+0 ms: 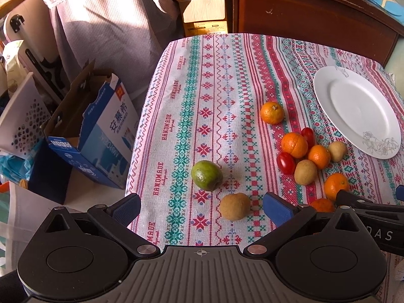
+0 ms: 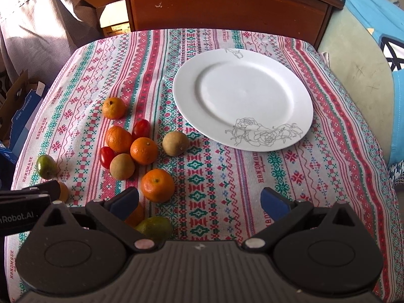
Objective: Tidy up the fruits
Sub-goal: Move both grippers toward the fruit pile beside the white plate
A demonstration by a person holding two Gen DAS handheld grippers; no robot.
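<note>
Left wrist view: left gripper (image 1: 200, 208) spread wide, holding nothing; round brown kiwi-like fruit (image 1: 235, 206) sits between the jaws, nearer the right pad, no clear long axis. Green round fruit (image 1: 207, 175) just ahead.

Right wrist view: right gripper (image 2: 199, 200) wide open, empty; small orange mandarin (image 2: 157, 185) just ahead of the left jaw. White round ceramic plate (image 2: 242, 98) ahead, empty.

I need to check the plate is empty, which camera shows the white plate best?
The right wrist view: the white plate sits whole and central, bare of fruit. The left wrist view shows it off to the right and foreshortened, though still unobstructed.
</note>
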